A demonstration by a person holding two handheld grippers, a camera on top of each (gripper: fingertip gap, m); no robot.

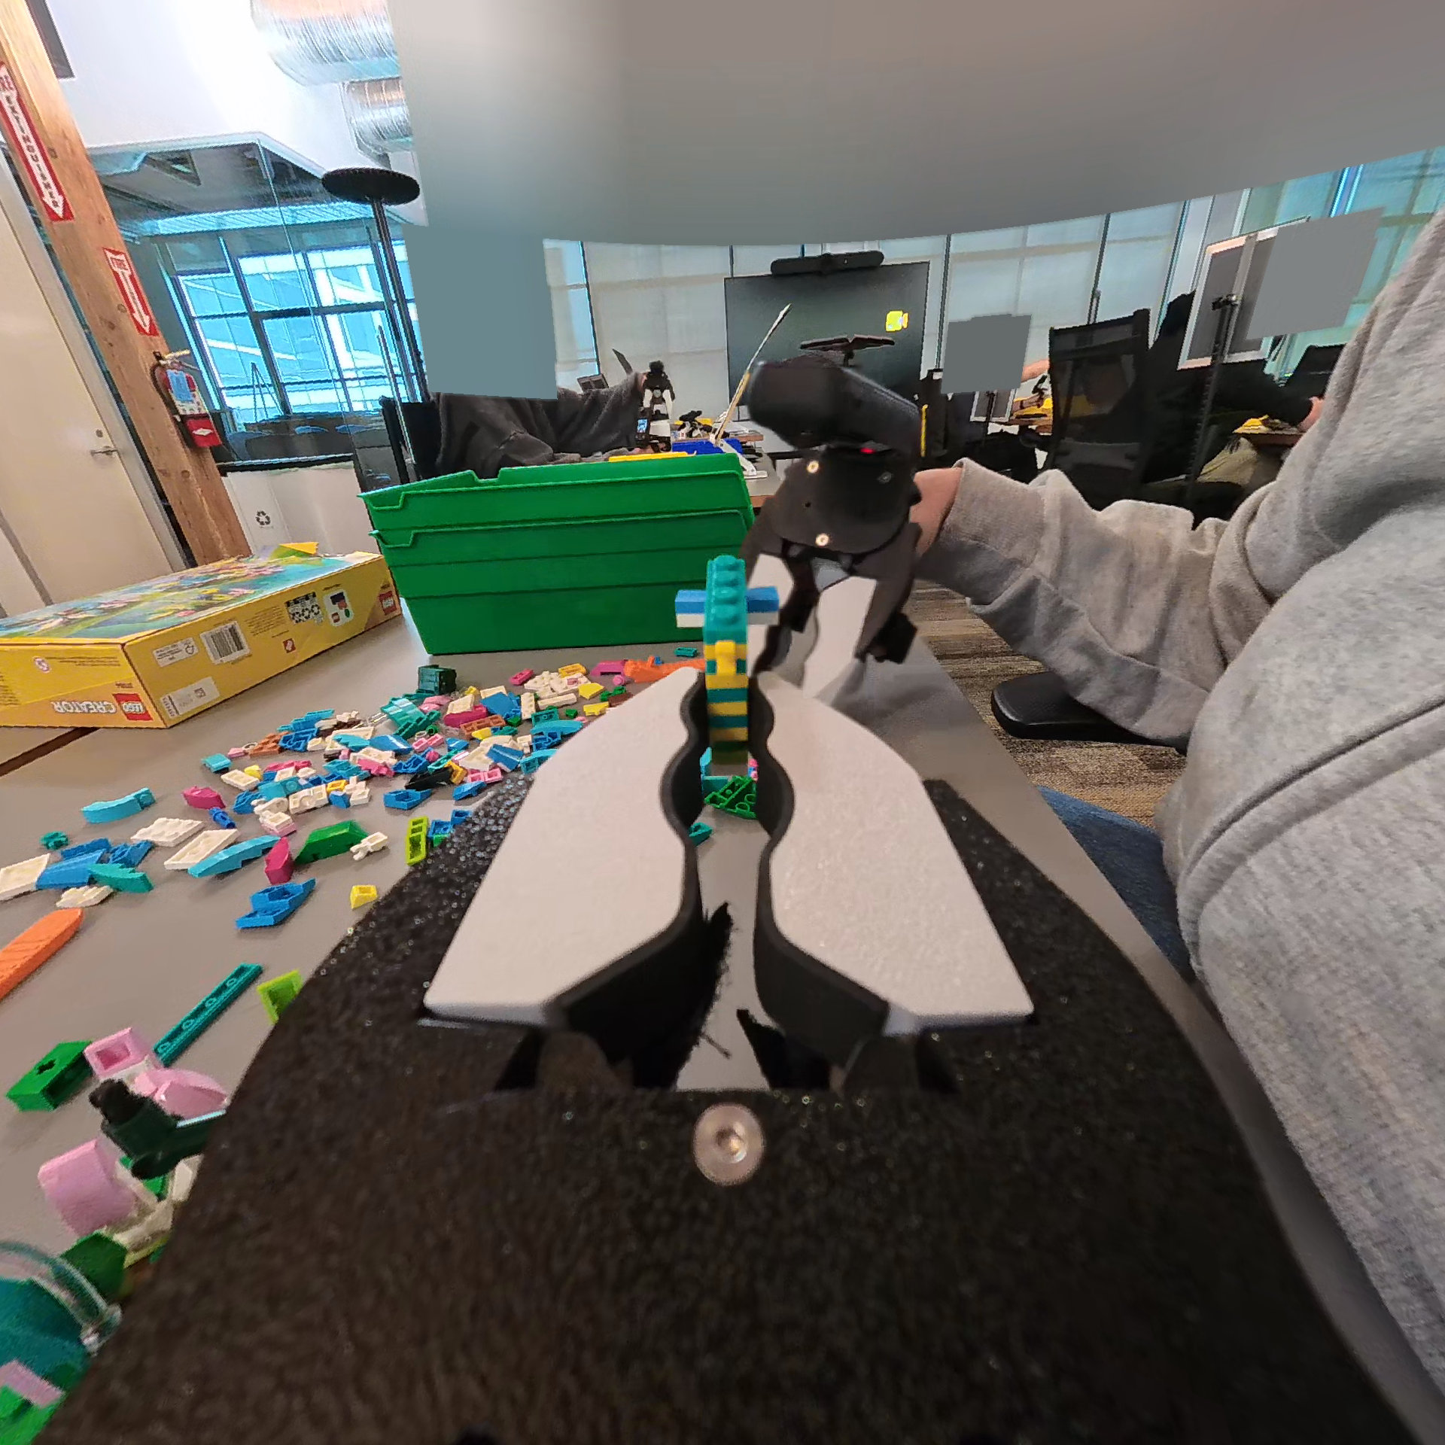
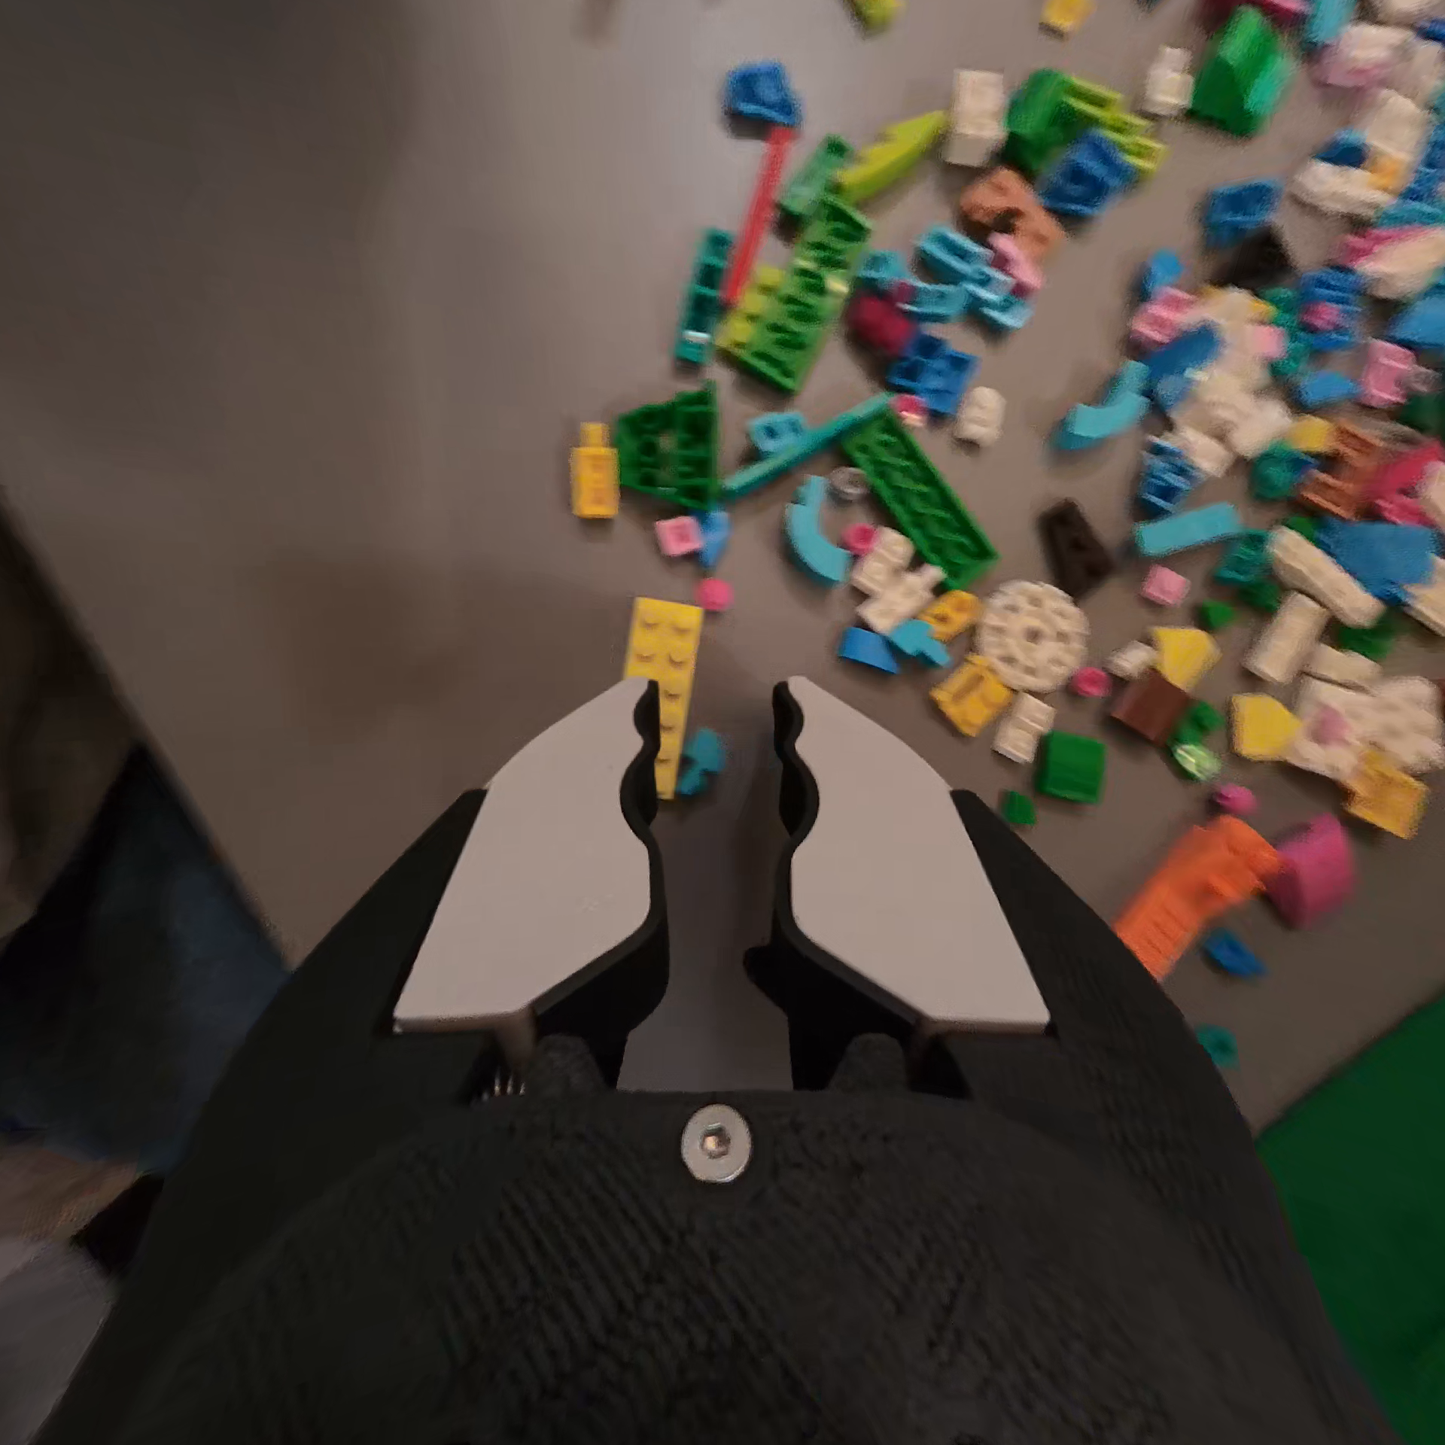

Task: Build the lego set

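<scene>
Clamping striped brick tower [image 1: 727, 688] upright in my left gripper [image 1: 726, 708], steadying it | right gripper [image 2: 713, 704] hanging open, empty, over yellow plate [image 2: 666, 665].

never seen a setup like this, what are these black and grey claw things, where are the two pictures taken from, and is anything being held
They are hand-held grippers, one in each of a person's hands, each with a camera looking along its two grey fingers.

The left wrist view shows the left gripper shut on a tall brick tower of teal and yellow layers with a blue and white crosspiece. Farther off is the right gripper, held by a hand in a grey sleeve.

The right wrist view looks down at the grey table. The right gripper is open and holds nothing; a yellow plate lies on the table beneath its tips.

Loose bricks are scattered around, with green bins and a yellow box behind.
</scene>
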